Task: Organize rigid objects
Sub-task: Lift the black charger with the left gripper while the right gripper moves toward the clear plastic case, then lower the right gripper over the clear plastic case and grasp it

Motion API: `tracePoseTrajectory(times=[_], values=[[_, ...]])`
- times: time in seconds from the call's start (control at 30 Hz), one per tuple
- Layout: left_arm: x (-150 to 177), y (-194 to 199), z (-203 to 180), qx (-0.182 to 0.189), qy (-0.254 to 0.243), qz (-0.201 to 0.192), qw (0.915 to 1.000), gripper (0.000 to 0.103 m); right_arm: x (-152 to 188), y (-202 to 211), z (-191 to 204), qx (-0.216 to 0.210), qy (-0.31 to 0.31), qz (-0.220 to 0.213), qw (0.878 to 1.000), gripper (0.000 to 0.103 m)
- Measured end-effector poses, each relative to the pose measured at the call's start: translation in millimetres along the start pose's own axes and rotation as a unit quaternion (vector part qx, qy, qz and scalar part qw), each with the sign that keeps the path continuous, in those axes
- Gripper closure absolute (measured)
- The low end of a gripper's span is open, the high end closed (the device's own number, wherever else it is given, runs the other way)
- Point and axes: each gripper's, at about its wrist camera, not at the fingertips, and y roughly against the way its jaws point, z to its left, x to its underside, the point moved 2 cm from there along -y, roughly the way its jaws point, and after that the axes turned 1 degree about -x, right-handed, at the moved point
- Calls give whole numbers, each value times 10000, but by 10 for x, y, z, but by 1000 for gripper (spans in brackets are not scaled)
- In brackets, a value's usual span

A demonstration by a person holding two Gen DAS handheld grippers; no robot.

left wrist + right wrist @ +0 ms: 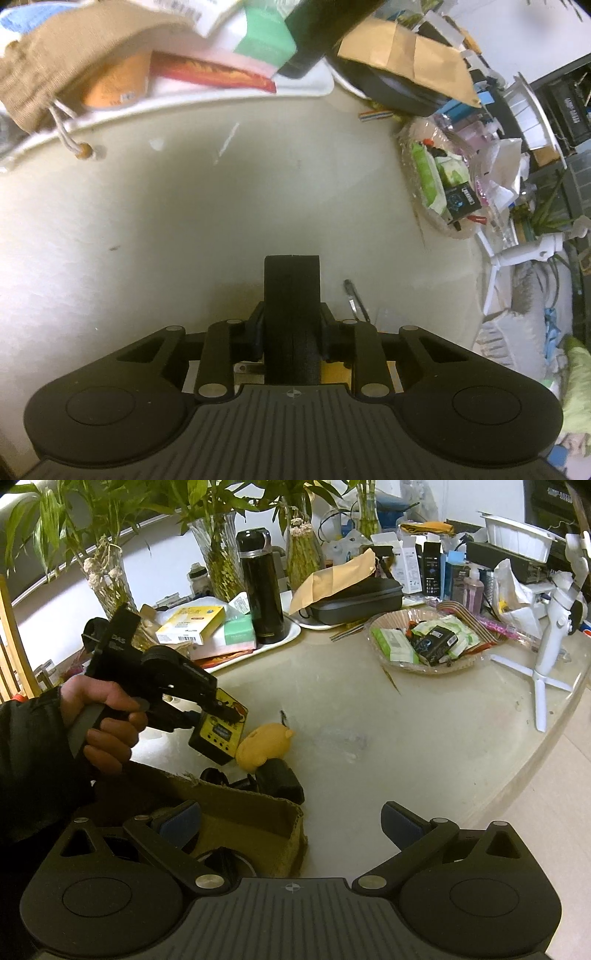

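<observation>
Left wrist view: the desk (184, 221) carries a tray (314, 86) at 12 o'clock and a snack bowl (436, 184) at 2 o'clock. The left gripper (291, 258) has its jaws closed together; a yellow device (334, 373) shows just beneath them.

Right wrist view: the left gripper (225, 712) grips the yellow device (218, 734) at 10 o'clock, a yellow toy (264, 747) just beside it. The right gripper (291, 823) has wide, empty jaws over a burlap bag (251, 827).

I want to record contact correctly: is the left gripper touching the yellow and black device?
Touching. The right wrist view shows the closed tips of the left gripper lying on the top of the yellow and black device, with no gap.
</observation>
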Motion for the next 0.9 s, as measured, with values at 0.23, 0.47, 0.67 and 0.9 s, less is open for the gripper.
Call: tracePoseTrajectory(times=[0.23, 0.47, 0.67, 0.9], values=[[6, 238, -68, -103, -305, -202, 9993, 77, -38, -15, 34, -124, 37, 15, 9999, 0], [48, 500, -167, -306, -792, -468, 9953, 77, -109, -68, 24, -122, -164, 63, 9998, 0], [145, 703, -234, -347, -1138, -614, 9910, 77, -179, -145, 26, 178, -286, 118, 9994, 0], [276, 915, -336, -423, -1616, -819, 9825, 77, -257, -264, -58, 473, -569, 239, 9970, 0]])
